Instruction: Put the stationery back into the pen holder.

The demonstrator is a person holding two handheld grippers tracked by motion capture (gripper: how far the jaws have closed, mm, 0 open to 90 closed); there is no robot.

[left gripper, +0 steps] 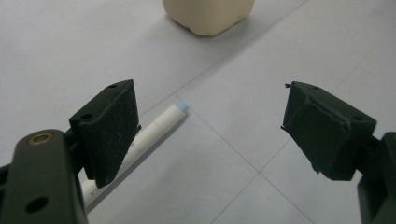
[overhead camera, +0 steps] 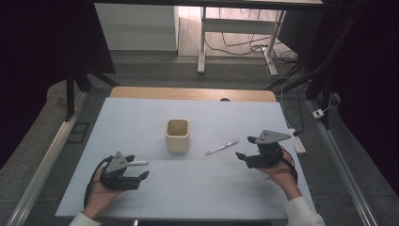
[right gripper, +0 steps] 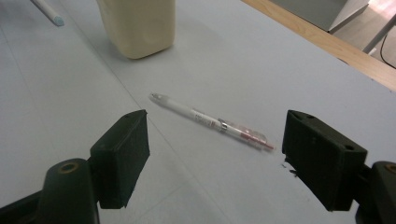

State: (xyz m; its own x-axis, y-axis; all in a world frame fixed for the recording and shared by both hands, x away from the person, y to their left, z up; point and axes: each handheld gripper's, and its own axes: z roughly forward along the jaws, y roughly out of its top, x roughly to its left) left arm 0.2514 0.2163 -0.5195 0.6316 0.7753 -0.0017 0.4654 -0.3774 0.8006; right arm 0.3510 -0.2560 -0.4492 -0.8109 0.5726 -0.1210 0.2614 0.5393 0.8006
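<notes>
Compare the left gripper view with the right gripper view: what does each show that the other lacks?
Left gripper view alone: the left gripper, jaws open, with the white marker lying beside and partly behind one jaw. Right gripper view alone: the right gripper, jaws open, the clear pen lying ahead between them, and the table's wooden edge. Both: the cream cup and the pale table cover.

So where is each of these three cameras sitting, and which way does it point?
High view: above the person's side, looking forward and down on the table; both hands, left gripper and right gripper show.
Left gripper view: rides the left gripper, facing a white marker on the table; open black jaws show.
Right gripper view: rides the right gripper, facing a pen; open jaws show.
Shared: all see the cream cup.
</notes>
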